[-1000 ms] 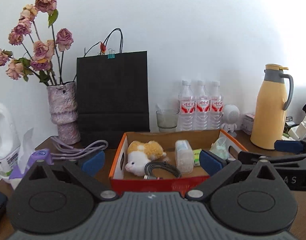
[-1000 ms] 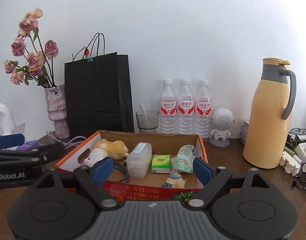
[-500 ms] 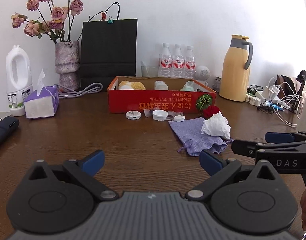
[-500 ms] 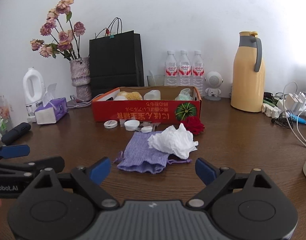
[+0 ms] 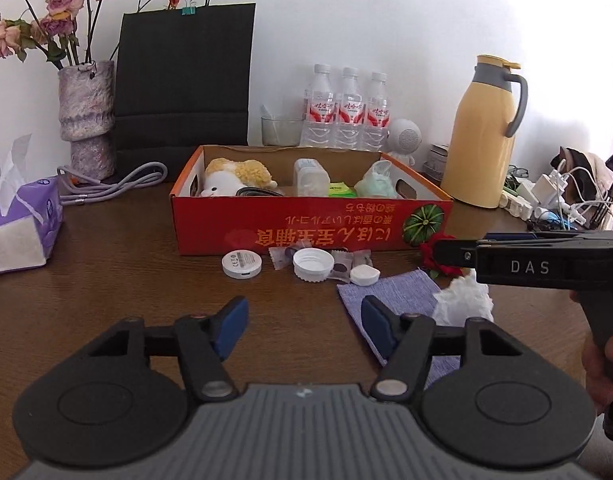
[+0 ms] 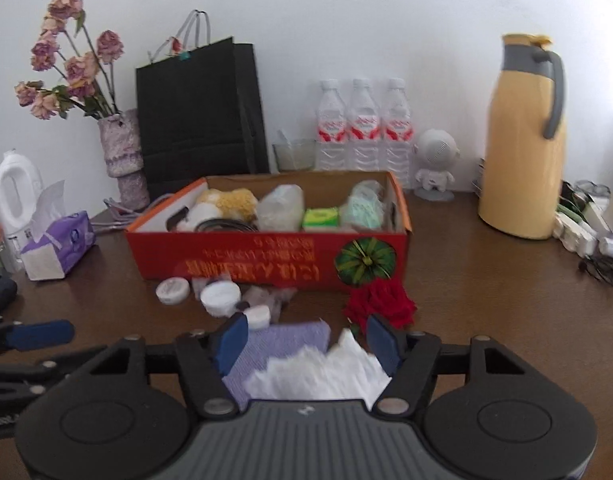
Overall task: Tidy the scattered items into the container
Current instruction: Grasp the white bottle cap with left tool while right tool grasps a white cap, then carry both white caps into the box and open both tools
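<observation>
Blur softens the right wrist view, so the small pieces in front of the red box read only as pale discs and wrappers. The left wrist view shows them sharply at mid-frame: a white round case, a white cap, a smaller white lid and wrapped sweets, all on the table just below the box's front wall. The purple pouch is partly covered by the left gripper, whose jaws are closing over bare wood with nothing between them. The right gripper is also closing, its pads either side of the crumpled white tissue without yet pressing it; the gripper body cuts off the tissue's lower edge. The red flower shows fully only in the right wrist view; in the other the right gripper's arm hides most of it. Inside the box, a plush toy and a cable are half hidden by the wall.
</observation>
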Demonstrator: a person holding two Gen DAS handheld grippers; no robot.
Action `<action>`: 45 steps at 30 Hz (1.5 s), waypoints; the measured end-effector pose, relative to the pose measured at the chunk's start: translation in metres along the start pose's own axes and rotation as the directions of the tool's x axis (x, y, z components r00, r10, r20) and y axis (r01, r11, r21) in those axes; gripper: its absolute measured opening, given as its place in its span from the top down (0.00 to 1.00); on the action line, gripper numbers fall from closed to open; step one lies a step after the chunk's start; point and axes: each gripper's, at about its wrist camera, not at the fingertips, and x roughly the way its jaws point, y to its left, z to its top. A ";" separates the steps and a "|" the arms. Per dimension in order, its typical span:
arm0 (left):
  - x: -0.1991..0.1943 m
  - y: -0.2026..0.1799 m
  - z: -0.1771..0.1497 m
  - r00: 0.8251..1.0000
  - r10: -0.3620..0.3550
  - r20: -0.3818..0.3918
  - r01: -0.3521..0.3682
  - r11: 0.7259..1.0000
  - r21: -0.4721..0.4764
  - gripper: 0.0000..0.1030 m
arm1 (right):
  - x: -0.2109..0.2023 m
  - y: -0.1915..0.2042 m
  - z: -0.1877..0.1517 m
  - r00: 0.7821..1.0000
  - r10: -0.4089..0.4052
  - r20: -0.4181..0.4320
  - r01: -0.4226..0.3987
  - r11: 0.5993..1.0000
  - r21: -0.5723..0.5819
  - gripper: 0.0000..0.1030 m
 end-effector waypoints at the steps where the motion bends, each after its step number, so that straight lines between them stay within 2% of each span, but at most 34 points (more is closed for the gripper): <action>1: 0.009 0.003 0.005 1.000 0.002 -0.010 -0.002 1.000 -0.004 0.39 | 0.014 0.003 0.008 0.999 0.026 -0.041 -0.027 0.999 -0.029 0.38; 2: 0.018 0.006 0.009 1.000 -0.005 -0.019 0.005 1.000 -0.003 0.41 | 0.029 0.006 0.013 0.995 0.047 -0.085 -0.051 0.997 -0.049 0.42; 3: 0.029 0.008 0.013 0.999 -0.020 -0.028 0.020 1.000 0.002 0.48 | 0.042 0.008 0.016 0.990 0.062 -0.123 -0.070 0.996 -0.063 0.44; 4: 0.040 0.010 0.017 0.999 -0.033 -0.039 0.034 0.999 0.007 0.51 | 0.058 0.011 0.018 0.984 0.072 -0.165 -0.085 0.993 -0.077 0.50; 5: 0.053 0.011 0.020 0.997 -0.046 -0.062 0.047 0.999 0.012 0.55 | 0.071 0.014 0.017 0.978 0.066 -0.197 -0.085 0.992 -0.088 0.61; 6: 0.066 0.012 0.023 0.994 -0.055 -0.094 0.056 0.998 0.012 0.57 | 0.082 0.016 0.016 0.973 0.058 -0.221 -0.081 0.992 -0.097 0.66; 7: 0.078 0.014 0.025 0.991 -0.065 -0.116 0.067 0.998 0.012 0.57 | 0.091 0.017 0.014 0.970 0.061 -0.234 -0.085 0.992 -0.094 0.70; 9: 0.097 0.016 0.028 0.987 -0.083 -0.141 0.087 0.996 0.022 0.60 | 0.100 0.017 0.009 0.966 0.072 -0.250 -0.095 0.992 -0.083 0.72; 11: 0.110 0.016 0.032 0.988 -0.075 -0.137 0.082 0.996 0.046 0.61 | 0.101 0.016 0.006 0.967 0.080 -0.241 -0.102 0.992 -0.081 0.74; 15: 0.123 0.014 0.039 0.985 -0.111 -0.132 0.120 0.991 0.059 0.57 | 0.093 0.006 0.007 0.972 0.080 -0.220 -0.092 0.995 -0.047 0.75; 19: 0.137 0.005 0.040 0.982 -0.108 -0.153 0.123 0.988 0.092 0.55 | 0.076 -0.005 0.017 0.985 0.100 -0.144 -0.100 0.995 0.012 0.75; 25: 0.140 0.002 0.037 0.982 -0.107 -0.158 0.123 0.988 0.096 0.60 | 0.057 -0.005 0.028 0.990 0.115 -0.080 -0.114 0.993 0.010 0.75; 31: 0.110 0.006 0.040 0.990 -0.093 -0.103 0.100 0.993 0.058 0.60 | 0.039 0.000 0.033 0.993 0.104 -0.052 -0.104 0.995 0.004 0.75; 35: 0.064 0.008 0.038 0.999 -0.039 -0.006 0.039 0.997 0.064 0.60 | 0.011 0.004 0.029 0.995 0.097 -0.010 -0.097 0.995 0.008 0.75; 37: 0.035 0.009 0.033 0.999 -0.007 0.037 0.006 0.999 0.034 0.60 | -0.006 0.006 0.022 0.996 0.092 0.009 -0.092 0.996 0.019 0.75; 39: 0.009 0.006 0.025 0.996 0.040 0.082 -0.043 0.999 0.027 0.60 | -0.022 0.007 0.011 0.996 0.088 0.035 -0.089 0.995 0.040 0.75; 42: -0.033 0.001 0.009 0.980 0.090 0.178 -0.094 0.995 0.018 0.60 | -0.043 0.010 -0.005 0.994 0.082 0.067 -0.088 0.993 0.085 0.75; 45: -0.062 -0.001 -0.005 0.969 0.124 0.214 -0.121 0.992 -0.027 0.60 | -0.065 0.014 -0.018 0.992 0.069 0.102 -0.080 0.991 0.107 0.75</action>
